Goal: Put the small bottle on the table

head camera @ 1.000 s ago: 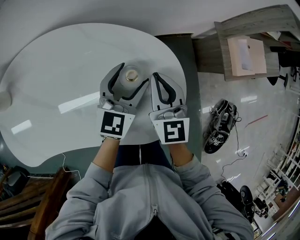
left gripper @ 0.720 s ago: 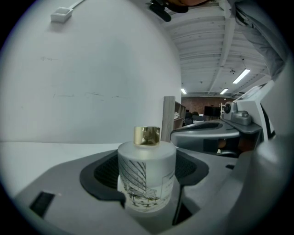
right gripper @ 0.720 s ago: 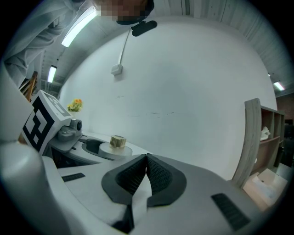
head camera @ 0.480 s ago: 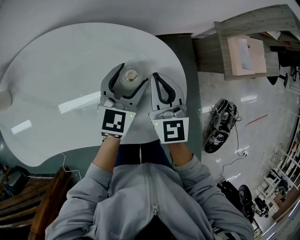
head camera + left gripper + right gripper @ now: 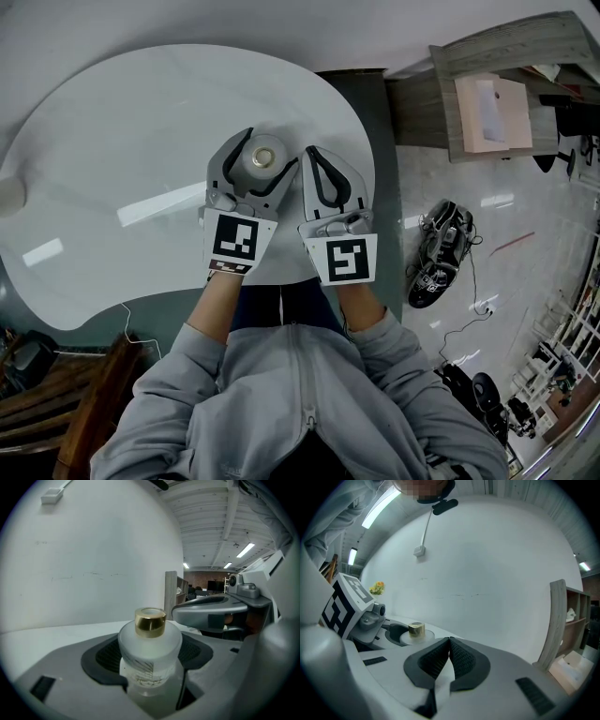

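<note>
Head view: the left gripper (image 5: pixel 269 147) and the right gripper (image 5: pixel 310 152) lie side by side over the white table (image 5: pixel 112 131), near its right edge and about midway between its near and far edges. The small bottle (image 5: pixel 262 157) stands upright between the left jaws, its round cap facing up. The right jaws lie together just beside it. A pale round object (image 5: pixel 7 196) sits at the table's left edge, well apart from both.

Left gripper view: the jaws stand wide, with a dark pad against each side of the frosted bottle, which is gripped between them. Its gold cap (image 5: pixel 150 622) rises above the pads. Whether its base touches the table cannot be told. The right gripper's grey body shows at the right, close by.

Right gripper view: the two ribbed pads (image 5: pixel 461 658) meet at the tips, with nothing between them. To the left are the left gripper's marker cube (image 5: pixel 344 603) and the bottle's gold cap, with a wooden shelf (image 5: pixel 560 620) at the right.
</note>
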A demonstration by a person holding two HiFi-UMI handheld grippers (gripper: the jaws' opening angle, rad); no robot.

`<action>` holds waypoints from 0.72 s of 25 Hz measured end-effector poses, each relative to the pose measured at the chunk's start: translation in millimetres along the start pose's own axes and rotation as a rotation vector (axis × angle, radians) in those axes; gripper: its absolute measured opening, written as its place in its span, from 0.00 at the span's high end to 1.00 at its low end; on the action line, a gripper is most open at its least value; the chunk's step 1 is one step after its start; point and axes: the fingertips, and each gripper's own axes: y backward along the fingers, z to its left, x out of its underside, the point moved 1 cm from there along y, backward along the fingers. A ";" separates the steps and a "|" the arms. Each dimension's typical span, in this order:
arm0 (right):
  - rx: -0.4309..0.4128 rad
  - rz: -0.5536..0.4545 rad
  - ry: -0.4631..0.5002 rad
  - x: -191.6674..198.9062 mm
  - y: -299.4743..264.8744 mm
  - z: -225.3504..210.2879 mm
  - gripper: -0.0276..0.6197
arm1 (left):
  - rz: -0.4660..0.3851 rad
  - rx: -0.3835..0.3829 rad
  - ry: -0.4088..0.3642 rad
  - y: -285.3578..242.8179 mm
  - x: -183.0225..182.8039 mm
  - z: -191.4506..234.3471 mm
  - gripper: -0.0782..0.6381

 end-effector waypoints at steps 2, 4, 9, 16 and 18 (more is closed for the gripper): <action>-0.005 -0.001 0.004 -0.9 0.2 0.6 0.92 | 0.003 0.013 -0.001 -1.8 0.9 -0.8 0.42; -0.005 0.001 0.010 -2.1 0.9 0.6 0.92 | 0.010 0.035 -0.005 -3.4 2.4 -2.3 0.42; 0.001 -0.002 0.029 -12.0 8.1 0.8 0.92 | 0.024 0.052 0.012 5.0 4.6 -5.7 0.37; -0.001 -0.021 0.080 -40.6 26.1 3.8 0.92 | -0.046 0.033 0.038 39.0 -14.6 -2.6 0.37; -0.002 -0.027 0.100 -50.5 30.2 4.2 0.92 | -0.083 0.030 0.065 50.9 -24.1 -1.0 0.37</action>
